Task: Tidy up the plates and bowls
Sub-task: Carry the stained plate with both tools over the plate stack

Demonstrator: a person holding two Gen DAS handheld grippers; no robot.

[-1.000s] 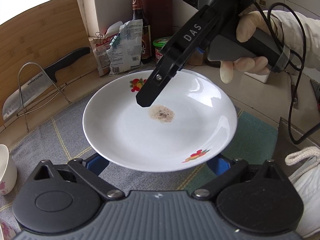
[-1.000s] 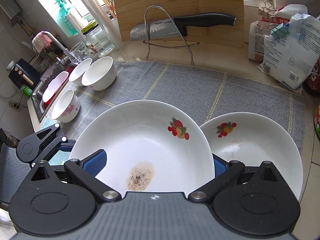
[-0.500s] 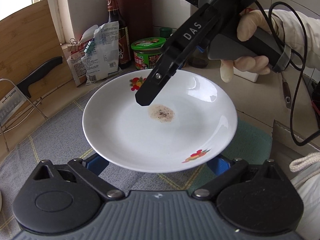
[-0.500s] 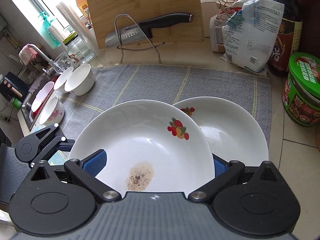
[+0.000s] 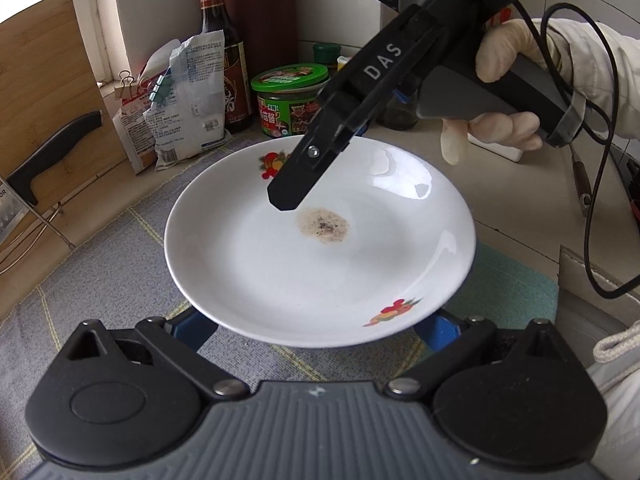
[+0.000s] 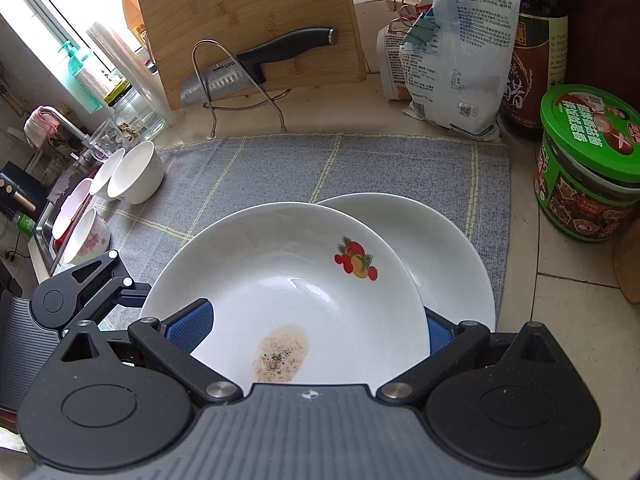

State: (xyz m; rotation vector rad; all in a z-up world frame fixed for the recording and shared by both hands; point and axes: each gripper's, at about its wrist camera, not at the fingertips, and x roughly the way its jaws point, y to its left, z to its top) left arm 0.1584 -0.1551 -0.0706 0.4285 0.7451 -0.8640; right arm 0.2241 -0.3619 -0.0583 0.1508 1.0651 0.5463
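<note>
A white plate with fruit prints and a brown stain (image 5: 320, 264) hangs in the air above the grey mat (image 6: 280, 168). Its near rim rests on the wide-apart fingers of my left gripper (image 5: 314, 320), whose tips it hides. My right gripper (image 5: 292, 196) is turned on its side, one finger over the plate beside the stain and the other hidden beneath it. In the right wrist view the stained plate (image 6: 288, 280) overlaps a second fruit-print plate (image 6: 448, 248) lying on the mat. The left gripper (image 6: 120, 292) sits at the stained plate's left rim. White bowls (image 6: 138, 176) and a floral bowl (image 6: 88, 236) stand at the mat's left.
A knife on a wire rack (image 6: 240, 72) leans against a bamboo board (image 6: 248, 8) behind the mat. Clipped bags (image 6: 452, 60), a dark bottle (image 6: 532, 52) and a green-lidded jar (image 6: 588, 168) crowd the right. The sink (image 6: 44, 220) lies past the bowls.
Both grippers carried the stained plate rightward over the mat. It now overlaps the second plate, and the bowls have fallen away to the left. Jaw spacing looks unchanged.
</note>
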